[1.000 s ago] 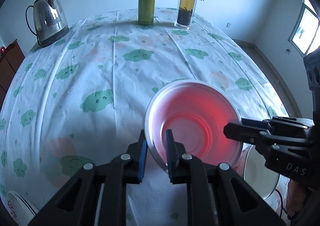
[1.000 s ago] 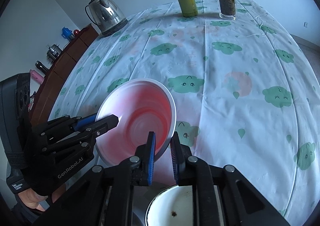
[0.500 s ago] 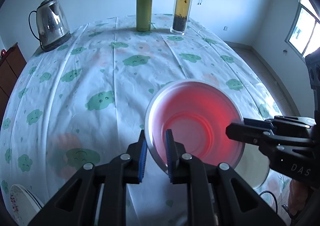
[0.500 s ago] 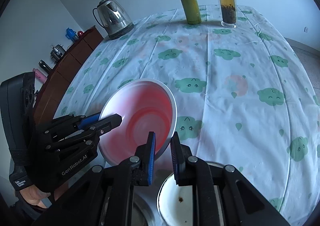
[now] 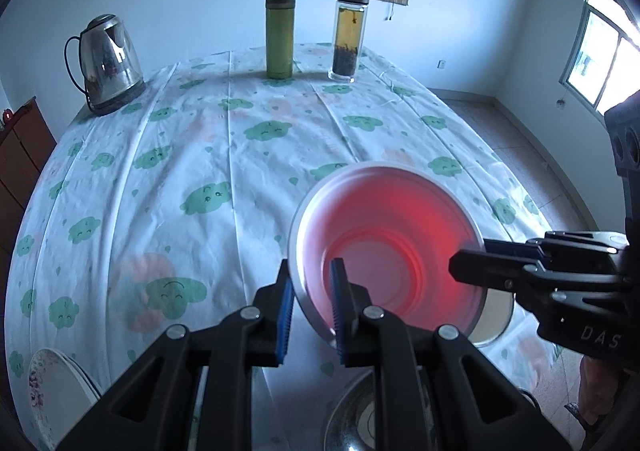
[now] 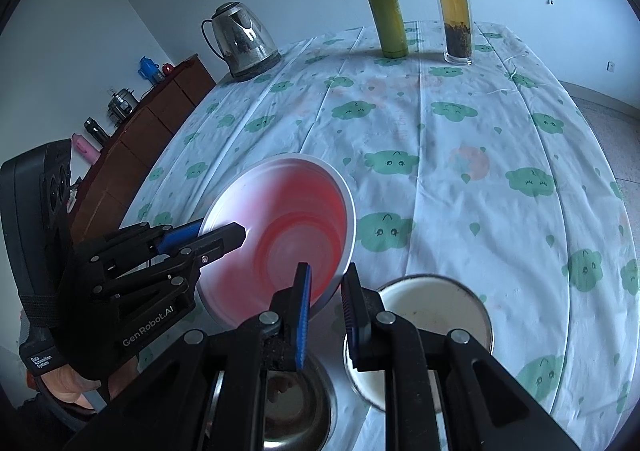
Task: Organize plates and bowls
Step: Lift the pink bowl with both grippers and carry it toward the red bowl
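Note:
A translucent bowl point(image 5: 392, 247) with a reddish inside is held up above the table by both grippers. My left gripper point(image 5: 311, 291) is shut on its near-left rim. My right gripper point(image 6: 326, 291) is shut on the opposite rim; the bowl also shows in the right wrist view point(image 6: 280, 235). Below it stand a steel bowl point(image 6: 296, 407) and a white enamel bowl point(image 6: 432, 315). A stack of white patterned plates point(image 5: 52, 391) lies at the near-left table edge.
A steel kettle point(image 5: 108, 63), a green flask point(image 5: 280, 37) and a glass tea bottle point(image 5: 348, 35) stand at the far end of the table, which has a cloud-print cloth point(image 5: 200, 155). A brown cabinet point(image 6: 152, 123) with small items stands to the left.
Both grippers have lifted the bowl higher, so the table looks farther off. The white enamel bowl and steel bowl beneath have come into fuller view.

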The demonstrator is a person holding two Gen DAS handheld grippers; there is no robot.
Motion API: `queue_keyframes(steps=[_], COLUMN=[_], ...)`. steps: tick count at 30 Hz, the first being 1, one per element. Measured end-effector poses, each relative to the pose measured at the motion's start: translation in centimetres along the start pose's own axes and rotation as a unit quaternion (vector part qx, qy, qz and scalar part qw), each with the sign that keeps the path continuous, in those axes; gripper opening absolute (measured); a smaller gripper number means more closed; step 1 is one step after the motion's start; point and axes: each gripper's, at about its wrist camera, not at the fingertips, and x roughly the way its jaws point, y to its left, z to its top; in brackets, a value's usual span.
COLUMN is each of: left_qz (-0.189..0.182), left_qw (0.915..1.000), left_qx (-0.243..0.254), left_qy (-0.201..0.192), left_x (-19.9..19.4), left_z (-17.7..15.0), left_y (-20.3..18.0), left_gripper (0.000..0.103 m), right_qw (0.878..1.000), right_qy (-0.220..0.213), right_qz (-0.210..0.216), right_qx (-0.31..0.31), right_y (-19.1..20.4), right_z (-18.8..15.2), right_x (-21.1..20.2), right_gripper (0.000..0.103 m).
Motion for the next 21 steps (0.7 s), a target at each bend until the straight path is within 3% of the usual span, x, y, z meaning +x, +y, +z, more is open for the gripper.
queue_keyframes(steps=[21], left_qz=[-0.020], left_qw=[0.9996], left_qx=[-0.003], left_qy=[-0.022], left_x=[-3.5], left_z=[-2.8], left_y=[-0.8], left_gripper=[0.015], right_qw=[1.000], right_qy=[-0.004], right_qz=[0.013], right_qx=[-0.003], right_y=[1.5], right_z=[-3.8], right_x=[-2.2], right_gripper=[0.019])
